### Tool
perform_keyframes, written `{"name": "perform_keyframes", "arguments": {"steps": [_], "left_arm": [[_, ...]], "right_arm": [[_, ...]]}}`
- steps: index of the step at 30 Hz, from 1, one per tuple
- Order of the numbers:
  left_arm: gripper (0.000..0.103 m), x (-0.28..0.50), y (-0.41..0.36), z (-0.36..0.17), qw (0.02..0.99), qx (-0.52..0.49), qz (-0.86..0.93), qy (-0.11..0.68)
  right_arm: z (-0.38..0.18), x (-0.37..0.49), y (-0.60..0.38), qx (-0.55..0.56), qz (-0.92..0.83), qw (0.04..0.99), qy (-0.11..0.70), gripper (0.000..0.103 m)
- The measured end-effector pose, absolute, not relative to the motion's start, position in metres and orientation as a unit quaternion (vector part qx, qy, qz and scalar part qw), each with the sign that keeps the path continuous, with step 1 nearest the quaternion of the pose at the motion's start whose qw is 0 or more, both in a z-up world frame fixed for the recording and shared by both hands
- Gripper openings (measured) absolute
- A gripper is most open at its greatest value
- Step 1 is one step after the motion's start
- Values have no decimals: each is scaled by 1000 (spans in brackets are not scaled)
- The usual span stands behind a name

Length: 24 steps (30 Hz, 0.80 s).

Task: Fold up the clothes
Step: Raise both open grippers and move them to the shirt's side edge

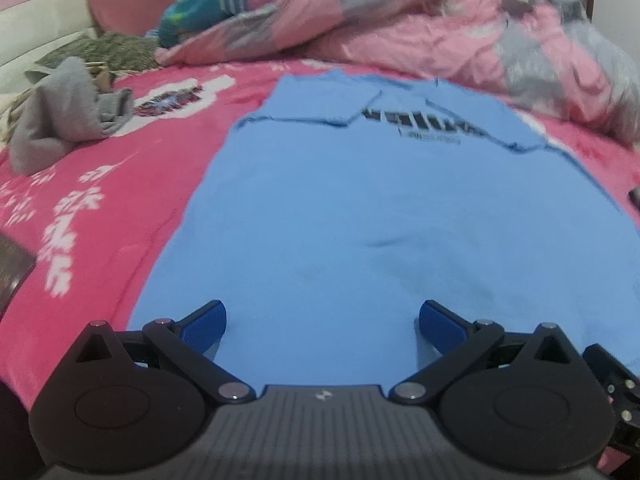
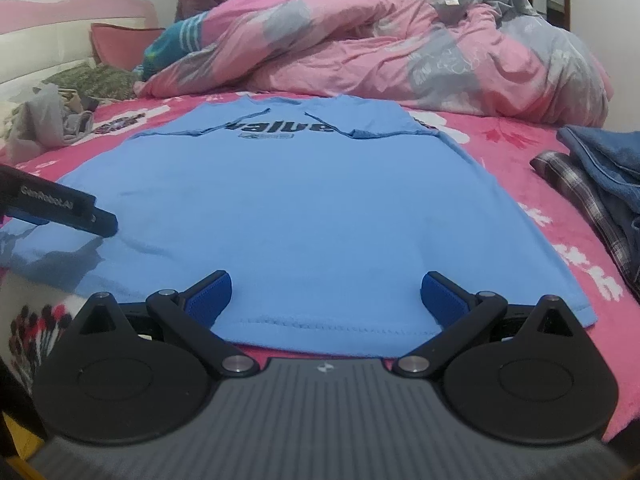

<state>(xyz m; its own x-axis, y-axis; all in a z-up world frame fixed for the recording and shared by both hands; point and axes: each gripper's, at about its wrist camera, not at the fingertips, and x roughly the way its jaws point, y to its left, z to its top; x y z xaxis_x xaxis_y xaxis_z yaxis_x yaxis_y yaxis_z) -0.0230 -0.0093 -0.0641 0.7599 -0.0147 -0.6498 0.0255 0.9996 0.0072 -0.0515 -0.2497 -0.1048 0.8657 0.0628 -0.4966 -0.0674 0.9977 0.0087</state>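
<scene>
Your blue T-shirt point(image 2: 304, 200) lies flat on the pink bedspread point(image 2: 520, 200), sleeves turned in over the chest. Both the left gripper point(image 1: 322, 326) and the right gripper point(image 2: 325, 298) are spread wide at the hem, holding nothing. The cloth looks light, limp and quick to wrinkle, so pinch the stitched hem near each corner.

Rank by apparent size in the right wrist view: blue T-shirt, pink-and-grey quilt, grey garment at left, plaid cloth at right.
1. blue T-shirt, nearest the camera
2. pink-and-grey quilt
3. plaid cloth and grey garment: look alike, unsure.
</scene>
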Motion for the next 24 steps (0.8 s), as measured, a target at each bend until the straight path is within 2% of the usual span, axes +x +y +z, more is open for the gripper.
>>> {"name": "perform_keyframes", "arguments": {"steps": [10,15,18,20,24], "left_arm": [[103,-97,27,-57,956,-26,-31,292],[102,-120,57,-52,961,-44,-10,272],[95,-127,83,-49,960,-82,5,267],[85,-131,101,-47,958,-112,15,264],[72,-131,133,-46,950,-165,24,263]], "right_arm": [[-85,-95,-265,58,53,971,227,102],[-77,-111,-241,26,106,973,202,102],[-70,-108,-212,-15,152,971,184,102],[-65,-101,-188,-46,188,965,177,101],[-63,-86,-130,-114,272,941,165,93]]}}
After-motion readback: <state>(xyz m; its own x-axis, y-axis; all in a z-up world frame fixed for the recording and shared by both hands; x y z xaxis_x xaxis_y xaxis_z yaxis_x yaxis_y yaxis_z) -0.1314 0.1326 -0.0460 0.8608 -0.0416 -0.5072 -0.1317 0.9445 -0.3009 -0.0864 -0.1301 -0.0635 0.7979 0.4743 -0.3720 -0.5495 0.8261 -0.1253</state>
